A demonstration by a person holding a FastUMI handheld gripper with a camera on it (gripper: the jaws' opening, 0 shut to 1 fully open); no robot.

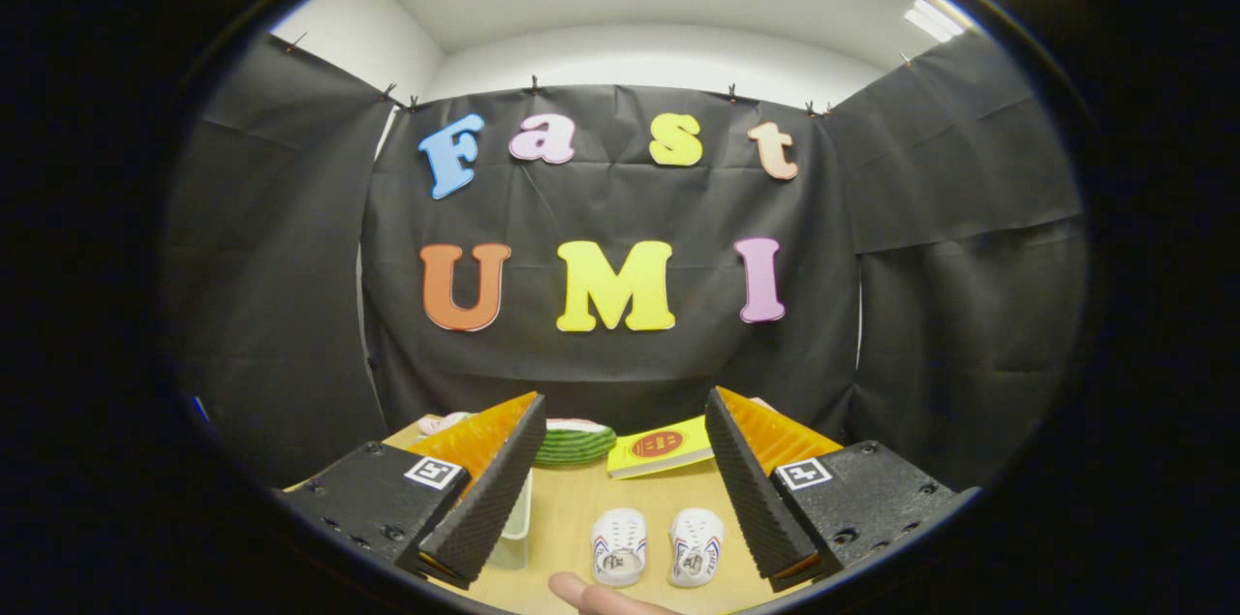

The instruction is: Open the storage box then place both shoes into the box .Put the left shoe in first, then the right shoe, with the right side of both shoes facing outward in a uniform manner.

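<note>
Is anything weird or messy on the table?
Nothing spilled or broken. The two shoes sit neatly side by side between the open tool's fingers. The one odd thing is a fingertip poking in right beside the shoes.

I am holding my gripper (620, 489) level and pointing it straight ahead, raised above the surface below. Its two fingers are standing wide apart, spread into an open V, with the ridged inner pads (489, 489) facing each other across a broad gap. Nothing is sitting between the pads and they are pressing on nothing. Each finger is angling outward from its mounting block. Low down, between the fingers and closest to me, the tip of one of my own fingers (591, 594) is poking into sight.
</note>
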